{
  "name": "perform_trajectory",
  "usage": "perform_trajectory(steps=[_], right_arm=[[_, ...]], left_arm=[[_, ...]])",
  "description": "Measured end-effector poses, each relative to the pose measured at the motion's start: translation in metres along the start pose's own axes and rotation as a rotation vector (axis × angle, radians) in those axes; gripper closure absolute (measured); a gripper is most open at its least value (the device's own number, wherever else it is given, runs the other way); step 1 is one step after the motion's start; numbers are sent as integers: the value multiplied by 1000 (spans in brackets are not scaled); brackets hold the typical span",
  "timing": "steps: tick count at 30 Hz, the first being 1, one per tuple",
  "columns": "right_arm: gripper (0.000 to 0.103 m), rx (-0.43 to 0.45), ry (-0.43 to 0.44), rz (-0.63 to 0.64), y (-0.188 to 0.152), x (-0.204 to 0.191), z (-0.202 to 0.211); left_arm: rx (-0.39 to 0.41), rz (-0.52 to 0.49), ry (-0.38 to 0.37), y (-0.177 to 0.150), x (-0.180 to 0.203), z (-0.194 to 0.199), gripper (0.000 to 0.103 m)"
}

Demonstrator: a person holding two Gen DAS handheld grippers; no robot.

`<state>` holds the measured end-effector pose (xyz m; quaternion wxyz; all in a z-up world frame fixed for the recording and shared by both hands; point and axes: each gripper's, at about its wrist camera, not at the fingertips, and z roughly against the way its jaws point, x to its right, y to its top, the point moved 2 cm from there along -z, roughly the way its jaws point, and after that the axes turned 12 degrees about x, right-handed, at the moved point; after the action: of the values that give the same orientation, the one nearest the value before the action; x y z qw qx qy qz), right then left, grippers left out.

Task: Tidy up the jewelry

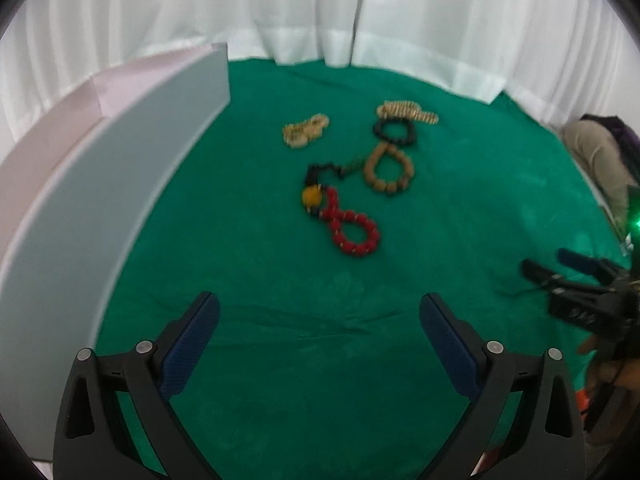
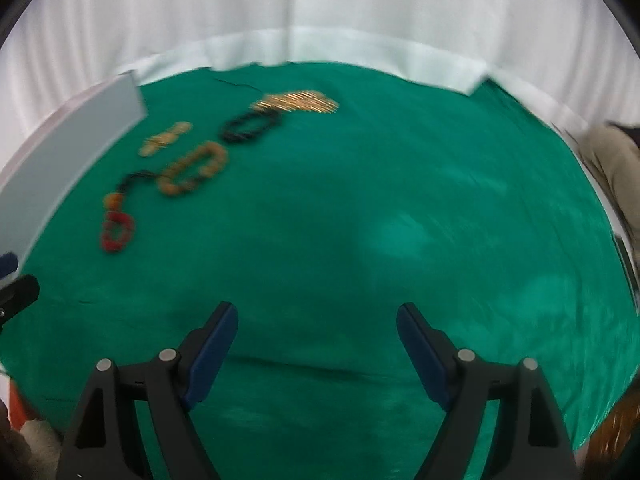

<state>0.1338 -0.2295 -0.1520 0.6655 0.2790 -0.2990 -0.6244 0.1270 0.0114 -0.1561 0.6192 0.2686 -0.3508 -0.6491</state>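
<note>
Several bead pieces lie on a green cloth. A red bead loop with a yellow bead and a black cord is nearest. Behind it lie a brown wooden bracelet, a black bracelet, a gold chain and a pale beige bead pile. My left gripper is open and empty, short of the red loop. My right gripper is open and empty over bare cloth, right of the jewelry. In its view the red loop, brown bracelet, black bracelet and gold chain lie at upper left.
A white box wall stands along the left edge of the cloth; it also shows in the right wrist view. A white curtain hangs behind. The right gripper shows at the right edge of the left wrist view.
</note>
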Motion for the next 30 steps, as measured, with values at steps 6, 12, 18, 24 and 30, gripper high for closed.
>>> perform_trajectory(steps=[6, 12, 18, 24, 30], right_arm=[[19, -10, -28, -62, -11, 24, -13], [15, 10, -35, -59, -19, 21, -14], [11, 20, -39, -54, -21, 18, -14], [11, 17, -37, -48, -21, 18, -14], [11, -8, -41, -47, -21, 17, -13]], left_arm=[[-68, 31, 37, -14, -10, -31, 3], [-81, -6, 61, -21, -4, -36, 2], [-100, -37, 83, -24, -1, -40, 0], [-108, -30, 71, -24, -1, -40, 0], [-137, -19, 86, -22, -1, -42, 0]])
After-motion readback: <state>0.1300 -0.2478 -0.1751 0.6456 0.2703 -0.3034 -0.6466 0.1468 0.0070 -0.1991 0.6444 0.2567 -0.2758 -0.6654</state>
